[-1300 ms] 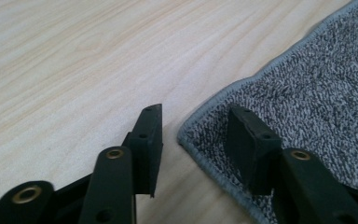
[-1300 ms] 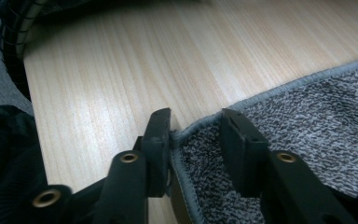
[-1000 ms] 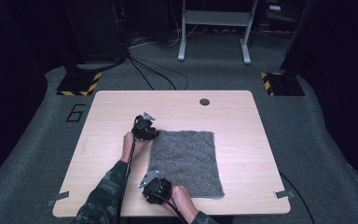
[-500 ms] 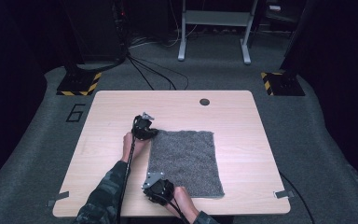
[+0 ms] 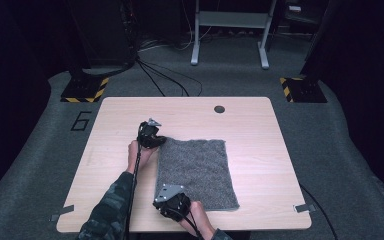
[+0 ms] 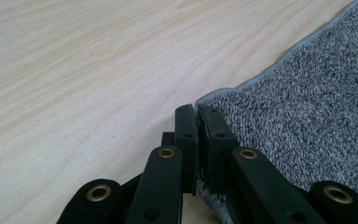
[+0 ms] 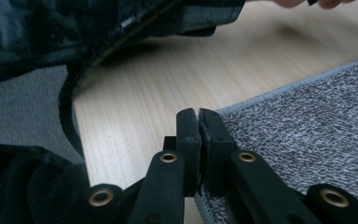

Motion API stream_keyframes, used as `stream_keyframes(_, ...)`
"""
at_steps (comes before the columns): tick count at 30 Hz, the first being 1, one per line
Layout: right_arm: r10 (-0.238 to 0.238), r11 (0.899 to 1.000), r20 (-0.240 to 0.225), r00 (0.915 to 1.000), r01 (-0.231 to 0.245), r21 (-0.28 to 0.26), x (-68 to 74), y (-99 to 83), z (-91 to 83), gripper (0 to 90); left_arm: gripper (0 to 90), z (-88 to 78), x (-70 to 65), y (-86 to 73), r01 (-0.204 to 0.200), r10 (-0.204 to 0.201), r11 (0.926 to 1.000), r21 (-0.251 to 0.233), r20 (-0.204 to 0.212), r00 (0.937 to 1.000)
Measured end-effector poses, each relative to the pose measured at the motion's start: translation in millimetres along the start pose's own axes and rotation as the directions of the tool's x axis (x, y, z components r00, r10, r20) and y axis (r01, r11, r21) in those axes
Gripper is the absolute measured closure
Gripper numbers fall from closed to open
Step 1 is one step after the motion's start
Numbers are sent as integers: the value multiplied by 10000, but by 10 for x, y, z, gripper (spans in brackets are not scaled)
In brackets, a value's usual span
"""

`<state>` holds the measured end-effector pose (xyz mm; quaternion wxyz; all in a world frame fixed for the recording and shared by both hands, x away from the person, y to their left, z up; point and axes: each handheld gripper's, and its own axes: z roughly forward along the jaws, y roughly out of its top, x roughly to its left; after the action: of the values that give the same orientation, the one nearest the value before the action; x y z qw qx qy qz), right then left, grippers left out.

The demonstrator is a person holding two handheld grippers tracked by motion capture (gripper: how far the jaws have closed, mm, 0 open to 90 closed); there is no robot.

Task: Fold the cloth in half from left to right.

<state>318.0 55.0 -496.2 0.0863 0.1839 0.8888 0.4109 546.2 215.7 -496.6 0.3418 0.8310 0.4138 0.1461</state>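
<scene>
Pale wooden desk [image 5: 260, 125] on dark carpet: your grey towel [image 5: 195, 170] lies flat toward its near edge. Left claw [image 6: 196, 109] is pinched on the towel's far-left corner, right claw [image 7: 198, 113] on its near-left corner; both have just been closing, hem between the pads. Expect light, limp, non-slippery cloth that sags between grips; corners are your best hold.

A lab: hazard-striped floor blocks [image 5: 84, 89], trailing cables [image 5: 162, 75], lone wooden table [image 5: 260, 130].
</scene>
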Motion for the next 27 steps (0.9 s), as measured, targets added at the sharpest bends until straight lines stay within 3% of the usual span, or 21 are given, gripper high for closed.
stream_keyframes(3,70,9986,-4,10000,-70,-529,15,31,-63,877,860,-57,35,53,94,-95,9998,147,83,9999)
stream_keyframes(9,146,9954,-13,9999,-147,-947,35,86,-139,879,860,-150,28,129,-188,191,9997,168,-166,9997)
stream_keyframes(16,223,9894,33,9997,-216,-1436,41,208,-201,881,862,-303,80,229,-156,159,9998,94,-368,9992)
stream_keyframes(17,65,9861,84,9999,-50,-1659,37,285,-208,882,863,-383,92,272,-227,235,9997,131,-576,9981)
stream_keyframes(19,69,9846,55,10000,-58,-1747,41,329,-216,882,863,-430,111,297,-205,209,9998,58,-610,9979)
stream_keyframes(21,30,9802,113,9999,-7,-1981,59,434,-232,882,863,-587,169,364,-186,170,9996,-221,-668,9976)
stream_keyframes(22,-20,9727,114,9999,46,-2319,89,510,-264,882,863,-629,182,386,-179,163,9995,-244,-642,9978)
stream_keyframes(27,139,9668,258,9996,-68,-2556,111,482,-360,881,862,-728,119,499,-638,626,9979,-102,-905,9939)
